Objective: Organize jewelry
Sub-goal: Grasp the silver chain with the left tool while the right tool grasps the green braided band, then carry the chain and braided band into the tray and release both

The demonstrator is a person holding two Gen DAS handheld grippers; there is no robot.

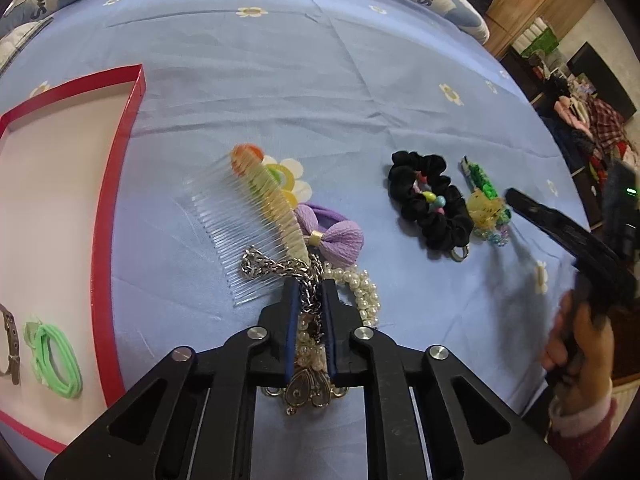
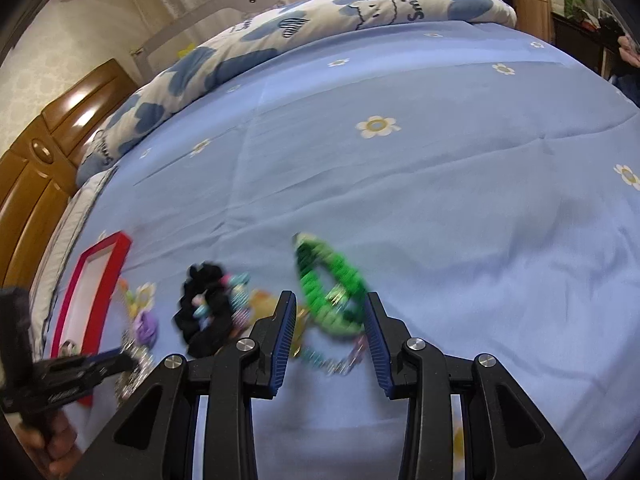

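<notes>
Seen from the left wrist camera, the left gripper (image 1: pixel 308 300) pointed steeply down at a blue flowered bedsheet (image 1: pixel 280 80), its jaws pinched nearly together on a silver chain necklace (image 1: pixel 280 270) tangled with a pearl strand (image 1: pixel 366 292). A pick-up looked to be the step in hand; lifting next would call for care, since the chain lay against a clear hair comb (image 1: pixel 248 232) and a lilac bow tie (image 1: pixel 332 234) and might drag them. At the left sat the red-rimmed box (image 1: pixel 108 208), apparently the destination, already holding a green hair band (image 1: pixel 56 364) and a small strap (image 1: pixel 10 344). Farther right lay a black scrunchie (image 1: pixel 430 200) and a green clip (image 1: pixel 482 184), with the right gripper (image 1: pixel 516 200) blurred near them.

From the right wrist camera, blurred, the right gripper (image 2: pixel 330 340) stood partly open and empty above the green clip (image 2: pixel 332 284), not visibly touching it. A beaded bracelet (image 2: pixel 336 360) lay just beneath, and the black scrunchie (image 2: pixel 208 308) beside it could crowd the grasp. The red-rimmed box (image 2: pixel 100 280) sat well to the left.
</notes>
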